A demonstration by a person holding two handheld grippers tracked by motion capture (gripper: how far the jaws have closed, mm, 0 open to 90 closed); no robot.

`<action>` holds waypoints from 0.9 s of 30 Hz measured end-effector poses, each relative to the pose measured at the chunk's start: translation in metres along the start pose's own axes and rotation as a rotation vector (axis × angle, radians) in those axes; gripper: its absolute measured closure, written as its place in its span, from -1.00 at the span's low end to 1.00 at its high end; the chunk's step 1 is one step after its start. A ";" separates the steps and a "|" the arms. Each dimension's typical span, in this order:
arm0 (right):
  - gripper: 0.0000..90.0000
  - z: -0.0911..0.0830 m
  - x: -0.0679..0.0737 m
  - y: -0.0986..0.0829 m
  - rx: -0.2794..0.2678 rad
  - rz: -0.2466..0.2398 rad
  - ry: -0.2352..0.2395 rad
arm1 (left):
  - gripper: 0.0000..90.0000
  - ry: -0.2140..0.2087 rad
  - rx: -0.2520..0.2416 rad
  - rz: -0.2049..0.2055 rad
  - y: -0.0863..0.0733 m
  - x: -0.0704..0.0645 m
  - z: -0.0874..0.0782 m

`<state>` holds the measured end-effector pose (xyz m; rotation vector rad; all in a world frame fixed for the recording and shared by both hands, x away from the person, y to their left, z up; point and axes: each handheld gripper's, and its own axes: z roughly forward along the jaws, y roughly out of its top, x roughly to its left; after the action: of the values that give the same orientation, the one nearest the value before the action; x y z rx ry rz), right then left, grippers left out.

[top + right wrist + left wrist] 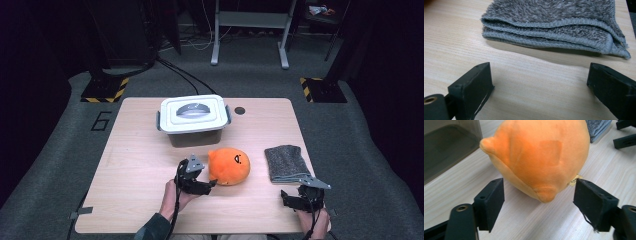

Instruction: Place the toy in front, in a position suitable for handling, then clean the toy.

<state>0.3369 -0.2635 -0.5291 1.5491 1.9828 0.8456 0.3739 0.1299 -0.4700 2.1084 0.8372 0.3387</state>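
Note:
An orange plush toy (pixel 229 165) with a drawn face lies on the wooden table (pixel 140 150), just in front of a lidded white-and-grey plastic box (pixel 194 119). My left gripper (pixel 204 184) is open right beside the plush's left flank; in the left gripper view the plush (pixel 536 155) sits just beyond the spread jaws, untouched. A folded grey towel (pixel 286 162) lies at the right. My right gripper (pixel 295 197) is open near the table's front edge, a short way in front of the towel (pixel 554 25), holding nothing.
A small dark round grommet (pixel 240 110) sits in the table behind the box. Bare tabletop stretches along the left side and the front. Beyond the table are dark carpet, cables, a white desk frame (pixel 250 30) and yellow-black striped stand bases.

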 end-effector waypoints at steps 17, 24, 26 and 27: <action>-0.90 0.000 0.000 0.000 -0.001 -0.004 0.003 | 0.27 0.026 -0.011 -0.043 -0.013 -0.009 0.014; -0.91 0.000 0.001 0.001 0.013 -0.001 0.013 | 0.46 0.041 -0.002 -0.044 -0.012 -0.010 0.017; -0.92 0.000 0.000 0.002 0.019 -0.005 0.020 | 0.53 0.047 -0.002 -0.056 -0.012 -0.011 0.018; -0.92 0.000 -0.001 0.003 0.027 -0.009 0.022 | 0.56 0.051 -0.003 -0.064 -0.012 -0.011 0.018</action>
<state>0.3387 -0.2637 -0.5271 1.5509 2.0228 0.8392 0.3694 0.1176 -0.4902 2.0725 0.9307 0.3605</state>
